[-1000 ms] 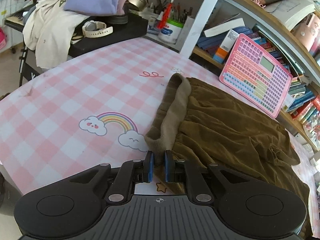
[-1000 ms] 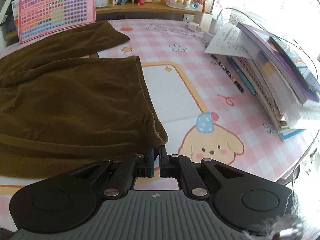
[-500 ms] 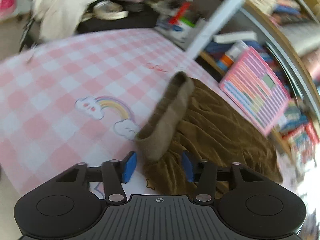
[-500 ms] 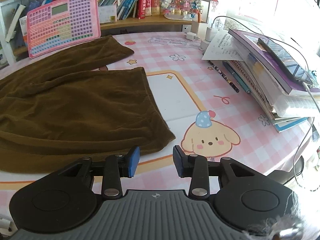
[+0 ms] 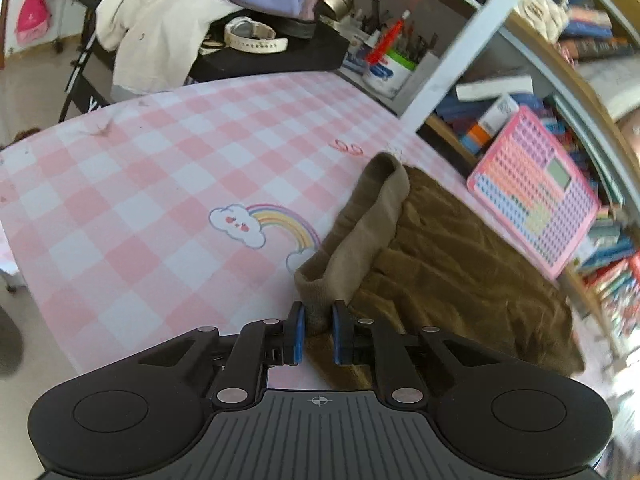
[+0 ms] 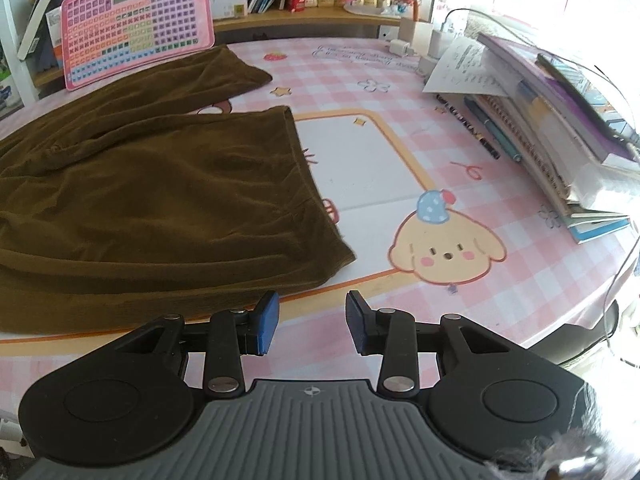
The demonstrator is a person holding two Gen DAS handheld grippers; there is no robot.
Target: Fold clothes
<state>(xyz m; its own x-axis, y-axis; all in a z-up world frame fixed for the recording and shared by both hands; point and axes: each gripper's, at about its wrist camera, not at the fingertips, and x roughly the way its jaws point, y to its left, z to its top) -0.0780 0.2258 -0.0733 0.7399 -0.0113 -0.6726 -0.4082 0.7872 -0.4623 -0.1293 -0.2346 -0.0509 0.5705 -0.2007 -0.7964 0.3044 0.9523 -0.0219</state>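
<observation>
**A:** Where do the brown trousers [image 6: 152, 192] lie?

**B:** Spread on the pink checked tabletop [image 5: 160, 168], waistband [image 5: 360, 240] at the left end, legs running toward the right. The nearer leg's hem [image 6: 316, 200] sits just beyond the right gripper [image 6: 312, 322]; the other leg angles off toward the pink keyboard toy [image 6: 136, 24].

**A:** And the fingers?

**B:** The left gripper [image 5: 318, 330] has its fingers closing on the near corner of the waistband, the ribbed cloth pinched between the blue pads. The right gripper's fingers stand apart with nothing between them, only bare tabletop.

**A:** So what makes this step go well?

**B:** I'd say get a matching hold first. The right should slide its fingers onto the near corner of the hem and catch both layers, not just the top one. Then both ends rise evenly, so the cloth stays taut and doesn't bunch.

**A:** Any hazard?

**B:** The book stack [image 6: 560, 120] and pens at the right edge are near; keep clear of them.
</observation>
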